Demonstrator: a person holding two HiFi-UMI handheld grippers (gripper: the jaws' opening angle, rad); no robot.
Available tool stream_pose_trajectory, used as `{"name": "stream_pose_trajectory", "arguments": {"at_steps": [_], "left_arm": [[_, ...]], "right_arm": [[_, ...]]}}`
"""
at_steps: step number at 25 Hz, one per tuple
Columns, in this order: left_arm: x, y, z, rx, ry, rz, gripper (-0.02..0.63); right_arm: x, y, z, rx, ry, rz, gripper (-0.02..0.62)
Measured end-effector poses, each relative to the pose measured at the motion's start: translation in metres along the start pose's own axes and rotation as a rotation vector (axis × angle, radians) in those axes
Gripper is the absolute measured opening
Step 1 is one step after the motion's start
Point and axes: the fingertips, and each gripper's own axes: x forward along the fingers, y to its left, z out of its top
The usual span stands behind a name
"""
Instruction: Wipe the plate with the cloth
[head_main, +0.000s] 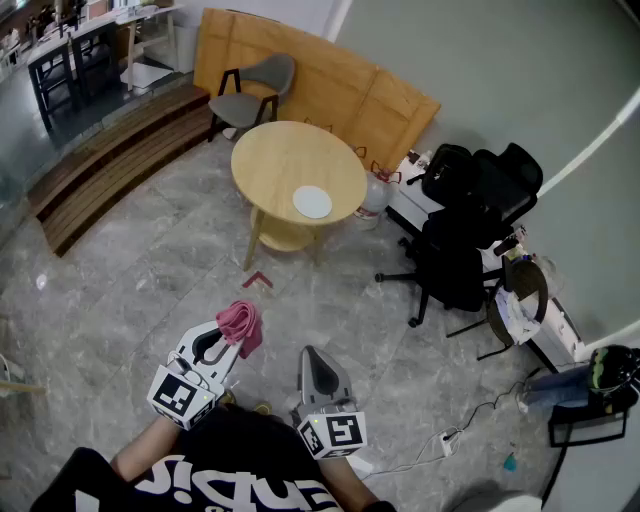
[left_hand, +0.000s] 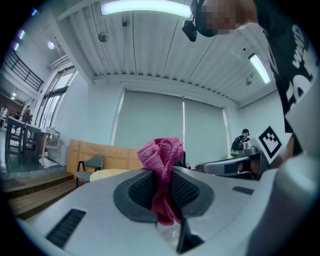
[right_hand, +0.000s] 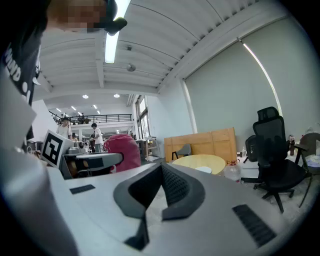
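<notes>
Your black T-shirt (head_main: 230, 465) fills the bottom edge of the head view; just ahead of it, both grippers point out roughly level above the grey stone floor (head_main: 130, 290). Left gripper (head_main: 228, 340) — jaws clamped on the pink cloth (head_main: 241, 325), which bunches up above the pads and hangs a little below them. Right gripper (head_main: 312, 354) — jaws closed together, empty. The two sit side by side, near but apart. The white plate (head_main: 312, 202) lies well ahead of you on the round wooden table (head_main: 275, 160), toward its right edge, touched by neither gripper. A grey chair (head_main: 255, 85) stands behind the table; a black office chair (head_main: 470, 235) stands to its right.
</notes>
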Motion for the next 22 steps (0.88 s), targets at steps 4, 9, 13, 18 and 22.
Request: {"name": "stream_pose_trajectory", "arguments": {"at_steps": [4,9,13,18,22], "left_arm": [[0.002,0.000,0.006,0.003,-0.006,-0.005,0.066],[-0.001,0.004,0.002,0.006,0.018,-0.003,0.066],[0.000,0.001,-0.001,0.003,0.015,-0.007,0.066],[-0.007,0.020,0.004,-0.001,0.010,0.001,0.066],[-0.016,0.037,-0.001,-0.017,0.015,-0.006,0.066]], "right_arm": [[0.002,0.003,-0.003,0.006,-0.002,0.000,0.021],[0.006,0.010,-0.001,-0.003,0.002,0.000,0.021],[0.008,0.013,-0.004,-0.005,0.003,0.011,0.021],[0.016,0.015,-0.004,0.017,-0.001,-0.021,0.021],[0.020,0.021,-0.002,-0.003,-0.009,-0.057,0.021]]}}
